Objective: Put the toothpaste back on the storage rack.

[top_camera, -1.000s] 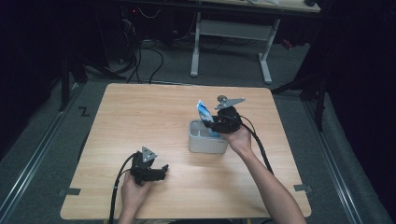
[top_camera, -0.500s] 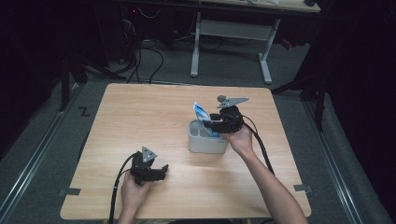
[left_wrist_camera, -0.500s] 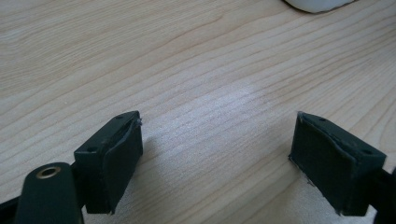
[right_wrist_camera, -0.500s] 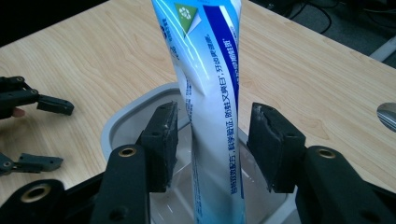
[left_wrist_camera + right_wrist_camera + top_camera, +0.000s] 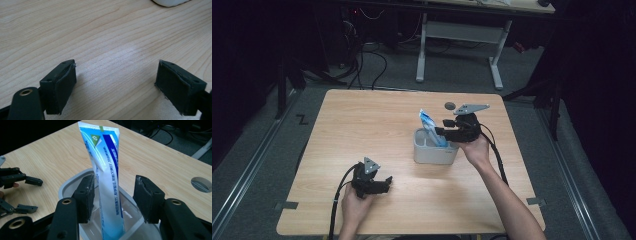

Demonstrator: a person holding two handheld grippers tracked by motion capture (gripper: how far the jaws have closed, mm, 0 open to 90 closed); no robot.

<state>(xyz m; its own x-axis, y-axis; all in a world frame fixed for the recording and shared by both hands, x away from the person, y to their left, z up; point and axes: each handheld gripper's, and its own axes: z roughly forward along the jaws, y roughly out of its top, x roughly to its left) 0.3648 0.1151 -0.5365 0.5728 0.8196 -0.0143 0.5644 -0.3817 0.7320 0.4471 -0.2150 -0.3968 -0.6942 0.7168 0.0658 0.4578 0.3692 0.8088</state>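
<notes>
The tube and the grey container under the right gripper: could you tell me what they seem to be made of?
Tube: probably soft plastic laminate, glossy, with printed blue-and-white surface and a flat crimped top. Grey container: likely moulded plastic, matte outside with rounded corners; its inside looks smooth and slightly shiny.

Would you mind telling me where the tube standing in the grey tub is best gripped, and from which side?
Probably mid-body, just above the tub rim. The tube stands nearly upright, sealed flat end up, its broad faces turned to the pads. The right tool, coming level from the tub's right, already straddles it with open jaws; closing on those flat faces should hold it.
</notes>
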